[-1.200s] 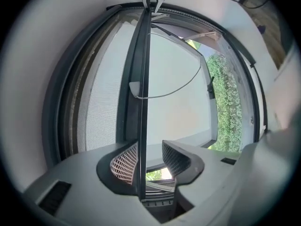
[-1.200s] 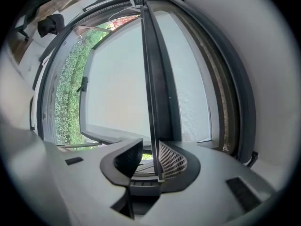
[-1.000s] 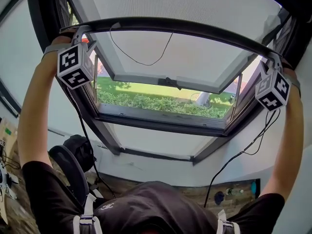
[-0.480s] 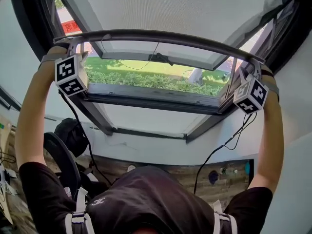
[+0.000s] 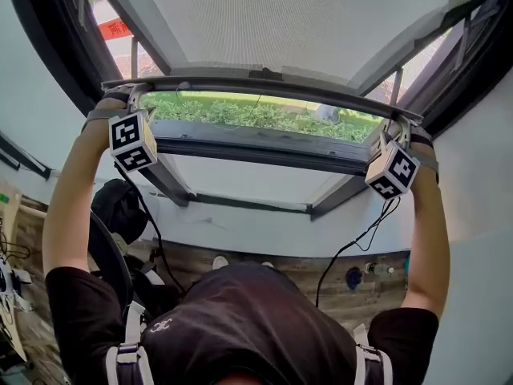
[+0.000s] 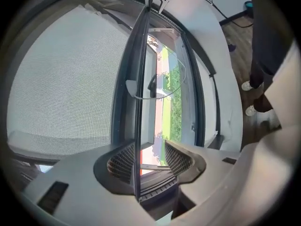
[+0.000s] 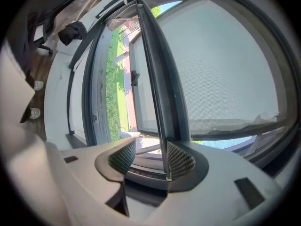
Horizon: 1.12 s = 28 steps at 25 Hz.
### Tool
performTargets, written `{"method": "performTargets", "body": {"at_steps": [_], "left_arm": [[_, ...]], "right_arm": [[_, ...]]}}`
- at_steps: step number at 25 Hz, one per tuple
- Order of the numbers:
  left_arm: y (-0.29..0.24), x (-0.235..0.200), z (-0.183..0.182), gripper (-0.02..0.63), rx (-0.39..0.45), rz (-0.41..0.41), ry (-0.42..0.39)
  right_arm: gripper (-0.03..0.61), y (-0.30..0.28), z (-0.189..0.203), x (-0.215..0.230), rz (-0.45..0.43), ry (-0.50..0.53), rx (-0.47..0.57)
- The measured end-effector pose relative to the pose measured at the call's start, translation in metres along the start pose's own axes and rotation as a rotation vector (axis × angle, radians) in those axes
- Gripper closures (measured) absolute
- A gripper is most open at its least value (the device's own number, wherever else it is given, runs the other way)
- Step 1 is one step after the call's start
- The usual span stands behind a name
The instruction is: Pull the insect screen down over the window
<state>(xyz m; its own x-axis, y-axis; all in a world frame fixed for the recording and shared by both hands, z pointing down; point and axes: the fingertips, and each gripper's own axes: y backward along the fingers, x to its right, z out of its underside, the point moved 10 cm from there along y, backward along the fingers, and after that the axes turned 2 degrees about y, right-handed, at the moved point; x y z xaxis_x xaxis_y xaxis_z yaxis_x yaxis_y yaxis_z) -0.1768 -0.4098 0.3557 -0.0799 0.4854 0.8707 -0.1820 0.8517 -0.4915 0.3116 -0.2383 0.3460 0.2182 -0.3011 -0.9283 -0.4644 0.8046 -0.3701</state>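
Note:
The insect screen's grey mesh (image 5: 280, 22) hangs from the top of the window, ending in a dark pull bar (image 5: 256, 85). Below the bar a narrow strip of green garden (image 5: 264, 115) still shows above the window's lower frame (image 5: 256, 147). My left gripper (image 5: 131, 95) is at the bar's left end and my right gripper (image 5: 398, 127) at its right end. In the left gripper view the bar (image 6: 138, 102) runs between the jaws of the left gripper (image 6: 150, 157), near one pad. In the right gripper view the bar (image 7: 157, 79) lies against one pad of the right gripper (image 7: 151, 158). Both pairs of jaws have just been opening and stand wide apart.
A white wall (image 5: 264, 231) runs below the window, with a wooden floor (image 5: 337, 275) at its foot. A black bag on a chair (image 5: 120, 207) stands at the left. Cables (image 5: 353, 243) hang from both grippers. The open outer window sash (image 6: 155, 86) is beyond the bar.
Both grippers and the pull bar have come down together. The mesh now covers more of the window, and the strip of garden below the bar has narrowed.

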Motion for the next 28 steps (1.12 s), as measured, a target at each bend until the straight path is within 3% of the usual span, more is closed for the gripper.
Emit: {"method": "performTargets", "body": {"at_steps": [16,22,28], "left_arm": [[-0.061,0.097,-0.002,0.396,0.002,0.175,0.072],[-0.081,0.130,-0.001,0.388,-0.040,0.241,0.032],[-0.095,0.146,-0.004,0.388,-0.065,0.287,0.011]], "right_arm": [[0.353,-0.050,0.001,-0.102,-0.165,-0.021,-0.045],[0.351,-0.066,0.006,-0.144,-0.234,0.008,-0.083],[0.350,-0.077,0.005,-0.166,-0.250,0.006,-0.095]]}}
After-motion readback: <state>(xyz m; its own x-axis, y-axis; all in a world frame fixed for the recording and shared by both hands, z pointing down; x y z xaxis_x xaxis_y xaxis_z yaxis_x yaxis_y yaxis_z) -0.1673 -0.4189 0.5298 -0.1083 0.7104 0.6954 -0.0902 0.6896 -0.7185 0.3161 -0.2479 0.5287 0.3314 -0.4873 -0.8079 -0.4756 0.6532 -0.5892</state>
